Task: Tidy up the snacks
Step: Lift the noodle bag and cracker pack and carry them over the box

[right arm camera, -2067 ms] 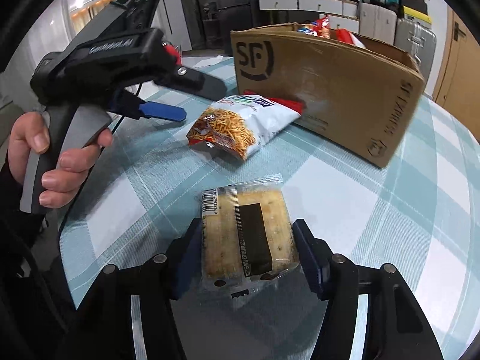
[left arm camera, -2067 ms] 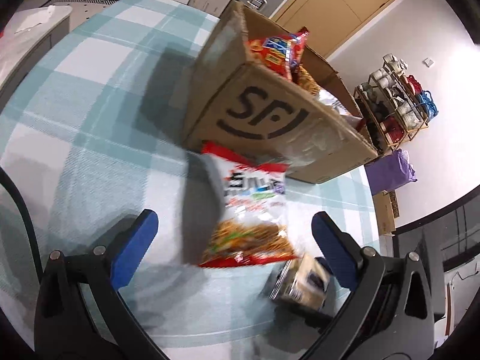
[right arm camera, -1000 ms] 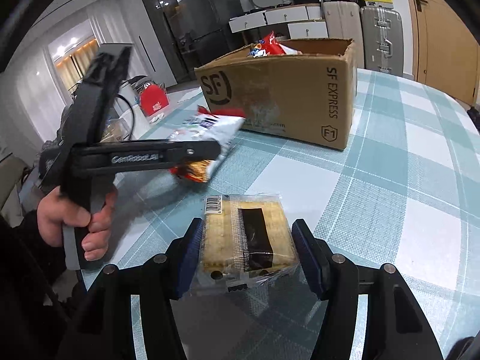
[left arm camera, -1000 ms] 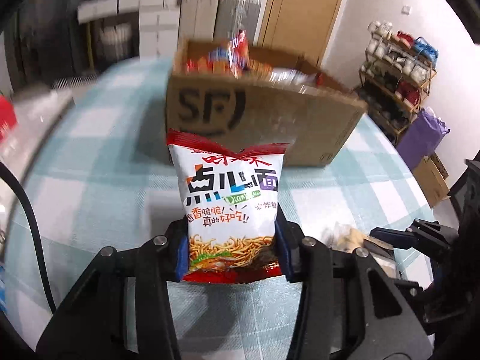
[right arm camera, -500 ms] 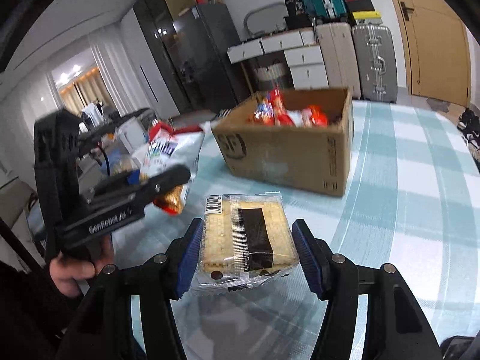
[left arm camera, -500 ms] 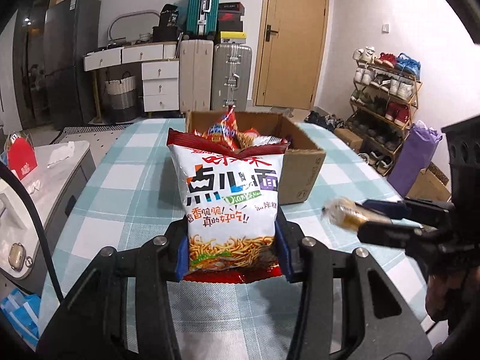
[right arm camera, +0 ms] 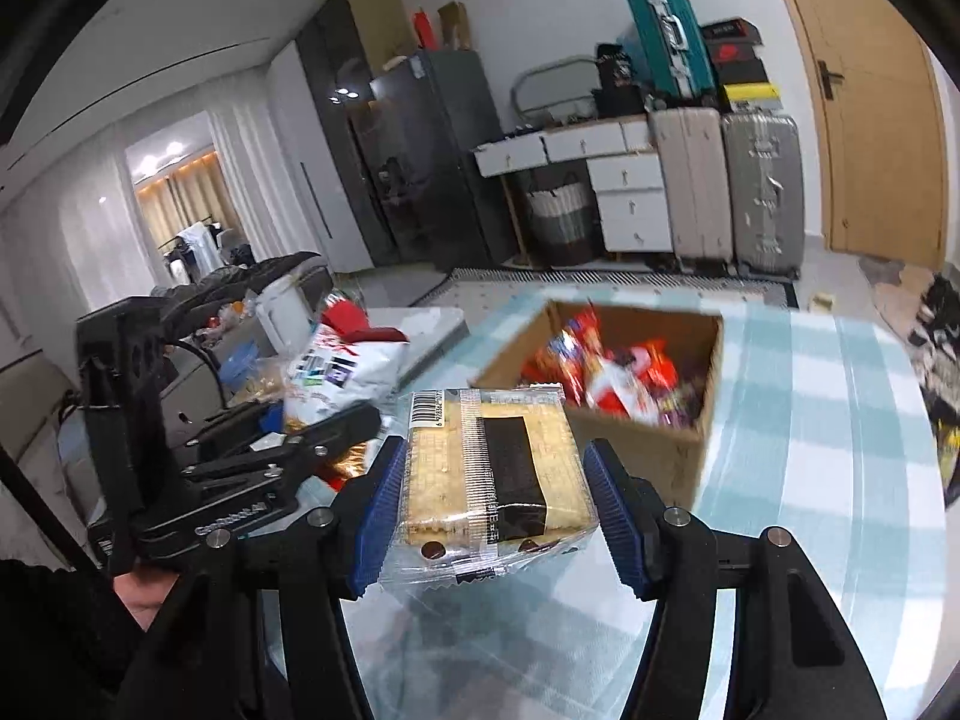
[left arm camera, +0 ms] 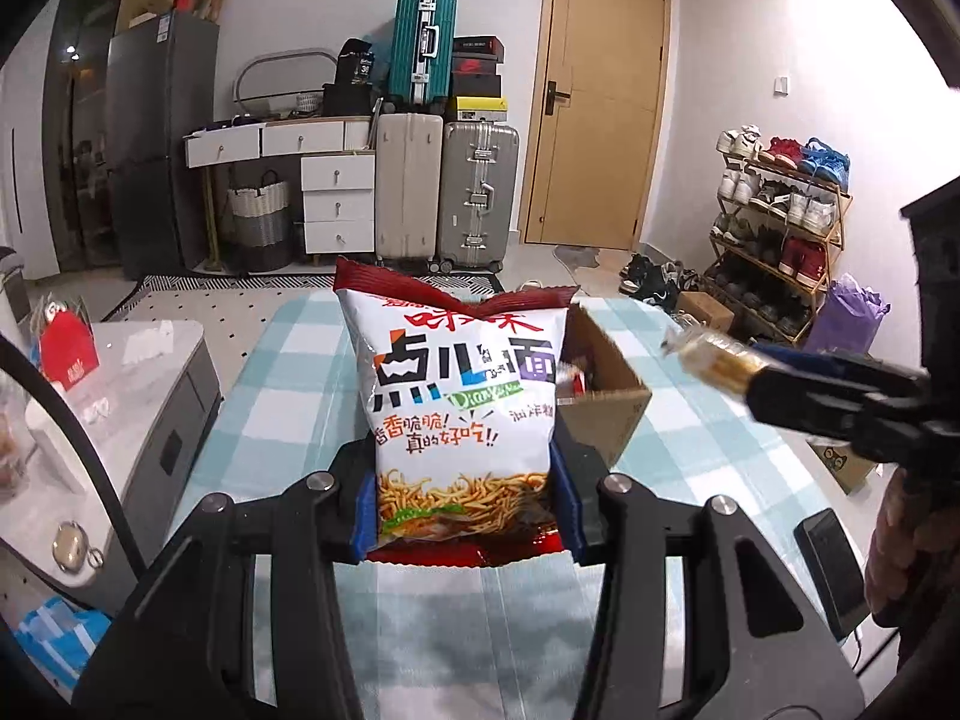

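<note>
The left gripper (left arm camera: 468, 516) clamps the lower end of a noodle snack bag (left arm camera: 462, 414), upright at frame centre. The right gripper (right arm camera: 492, 507) pinches a clear-wrapped cracker pack (right arm camera: 495, 468) between blue pads at lower centre. Beyond both, the open cardboard box (right arm camera: 678, 450) of snacks sits on the checked tablecloth (right arm camera: 840, 432).

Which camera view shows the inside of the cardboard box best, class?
The right wrist view: it looks down into the open cardboard box, showing the red snack packets inside. In the left wrist view the noodle snack bag hides most of the box; only one corner shows.
</note>
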A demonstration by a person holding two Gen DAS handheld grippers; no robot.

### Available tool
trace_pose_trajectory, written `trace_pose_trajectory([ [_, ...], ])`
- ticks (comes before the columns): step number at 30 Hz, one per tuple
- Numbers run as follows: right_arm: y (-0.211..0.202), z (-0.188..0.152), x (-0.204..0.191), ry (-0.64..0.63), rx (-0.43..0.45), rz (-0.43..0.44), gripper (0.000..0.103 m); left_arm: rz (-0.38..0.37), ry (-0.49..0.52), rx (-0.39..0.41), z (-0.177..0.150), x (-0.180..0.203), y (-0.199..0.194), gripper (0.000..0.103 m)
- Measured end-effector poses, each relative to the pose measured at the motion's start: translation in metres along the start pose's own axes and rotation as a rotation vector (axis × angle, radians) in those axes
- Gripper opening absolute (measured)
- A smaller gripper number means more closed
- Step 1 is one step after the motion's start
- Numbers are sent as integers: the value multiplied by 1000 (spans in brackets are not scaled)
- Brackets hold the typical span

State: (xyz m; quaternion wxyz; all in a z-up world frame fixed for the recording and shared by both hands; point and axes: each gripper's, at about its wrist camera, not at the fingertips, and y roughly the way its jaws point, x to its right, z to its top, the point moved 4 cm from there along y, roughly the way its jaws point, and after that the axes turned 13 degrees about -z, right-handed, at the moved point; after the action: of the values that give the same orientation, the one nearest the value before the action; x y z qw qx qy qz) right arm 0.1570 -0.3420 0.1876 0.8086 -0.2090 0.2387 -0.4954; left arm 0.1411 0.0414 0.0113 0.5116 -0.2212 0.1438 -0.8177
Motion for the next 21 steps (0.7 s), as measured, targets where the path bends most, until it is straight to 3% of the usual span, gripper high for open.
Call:
trace_pose_trajectory([
  [7,-25,53,-14,-32,92,19,61,7,-4,-20,46,-16,6,42],
  [21,-31,142,-2,2,144,4,61,-23,19,-53,121,-10,27,42],
])
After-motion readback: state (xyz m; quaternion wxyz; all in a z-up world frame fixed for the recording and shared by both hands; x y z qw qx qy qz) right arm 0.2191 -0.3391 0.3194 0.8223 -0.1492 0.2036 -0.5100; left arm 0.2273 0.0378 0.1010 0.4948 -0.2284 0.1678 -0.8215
